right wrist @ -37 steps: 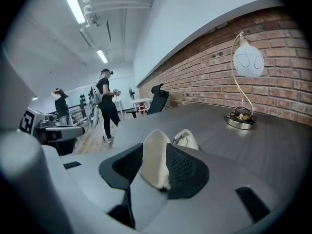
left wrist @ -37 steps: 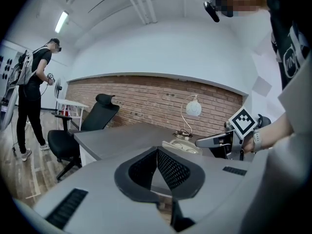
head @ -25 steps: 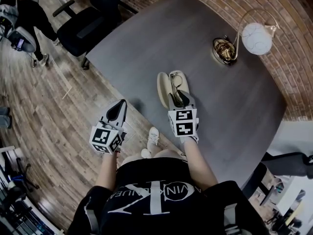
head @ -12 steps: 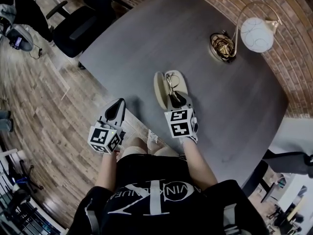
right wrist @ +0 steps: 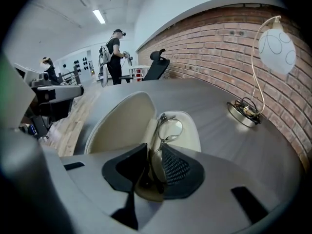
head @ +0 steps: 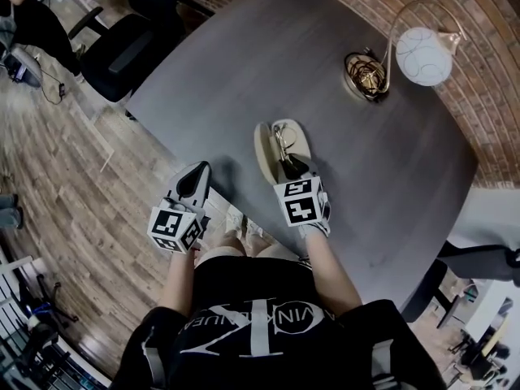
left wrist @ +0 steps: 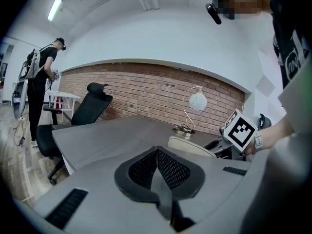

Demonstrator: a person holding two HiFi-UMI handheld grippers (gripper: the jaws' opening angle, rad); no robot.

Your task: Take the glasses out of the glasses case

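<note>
In the head view, the open glasses case (head: pixel 266 147) lies at the middle of the dark grey table (head: pixel 244 63), with the glasses (head: pixel 283 140) in its right half. The right gripper (head: pixel 292 167) reaches into the case's near end from below. The left gripper (head: pixel 195 179) sits lower left, at the table's near edge over the wooden floor (head: pixel 73 185). A lamp (head: pixel 422 55) stands at upper right and an office chair (head: pixel 122 51) at upper left. In the left gripper view, the left gripper's (left wrist: pixel 156 152) jaws are pressed together with nothing between them. Beyond them the case (left wrist: pixel 190 145) lies on the table (left wrist: pixel 97 135) right of centre, the right gripper's marker cube (left wrist: pixel 240 129) is at the far right, and a person (left wrist: pixel 41 82) stands at far left. In the right gripper view, the right gripper's (right wrist: pixel 153 156) jaws are narrow and closing on the near end of the folded glasses (right wrist: pixel 168 129), with the pads against either side. The glasses rest in the cream case (right wrist: pixel 122 126), lid lying open at left.
</note>
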